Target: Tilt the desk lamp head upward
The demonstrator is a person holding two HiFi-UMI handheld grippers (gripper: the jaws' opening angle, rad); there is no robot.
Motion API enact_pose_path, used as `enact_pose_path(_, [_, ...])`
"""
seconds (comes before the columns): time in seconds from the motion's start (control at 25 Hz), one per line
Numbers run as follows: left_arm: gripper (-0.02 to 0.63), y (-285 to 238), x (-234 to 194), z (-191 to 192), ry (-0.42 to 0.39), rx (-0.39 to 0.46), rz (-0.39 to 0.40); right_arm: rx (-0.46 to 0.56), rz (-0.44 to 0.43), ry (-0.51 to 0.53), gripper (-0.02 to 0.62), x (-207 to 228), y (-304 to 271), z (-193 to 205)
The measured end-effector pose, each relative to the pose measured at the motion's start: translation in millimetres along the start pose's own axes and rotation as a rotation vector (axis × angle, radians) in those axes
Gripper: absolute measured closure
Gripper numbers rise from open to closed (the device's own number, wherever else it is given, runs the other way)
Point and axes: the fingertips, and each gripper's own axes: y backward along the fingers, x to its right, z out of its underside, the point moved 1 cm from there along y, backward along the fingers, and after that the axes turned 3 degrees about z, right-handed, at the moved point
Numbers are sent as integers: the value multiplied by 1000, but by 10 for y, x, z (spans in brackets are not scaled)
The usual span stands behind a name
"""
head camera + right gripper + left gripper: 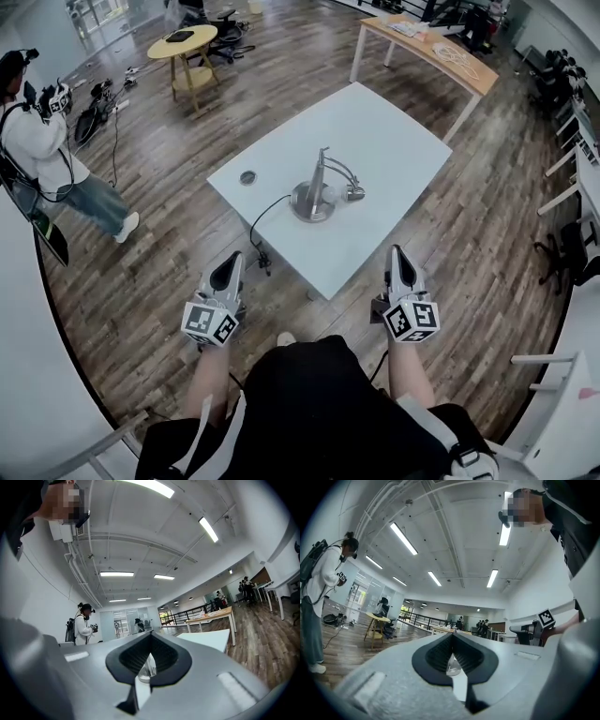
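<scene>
L gripper (229, 265): jaws closed tight, nothing btwn them. R gripper (398, 258): same, pinched together, empty. Both are short of the near edge of the white rectangular table (384, 141), no contact. Silver metal desk lamp (322, 187) w/ round base stands mid-table, lamp head (353, 194) drooped low to the right, black cord (267, 211) running off the near edge. Lamp is well apart from both grippers.

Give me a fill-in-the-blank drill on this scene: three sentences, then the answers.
1. The desk lamp stands on a ___ table.
2. The left gripper and the right gripper both have their jaws ___.
3. The lamp's cord leaves the table on the side of the ___ gripper.

Missing words: white; shut; left.
</scene>
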Motion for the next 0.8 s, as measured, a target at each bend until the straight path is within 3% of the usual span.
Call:
enact_pose_path(0.28, [606, -182, -175, 91, 28, -22, 7, -40, 20, -5, 591, 51, -158, 90])
enact_pose_path(0.8, [606, -866, -386, 141, 4, -31, -33, -50, -61, -4, 591, 327, -1088, 80])
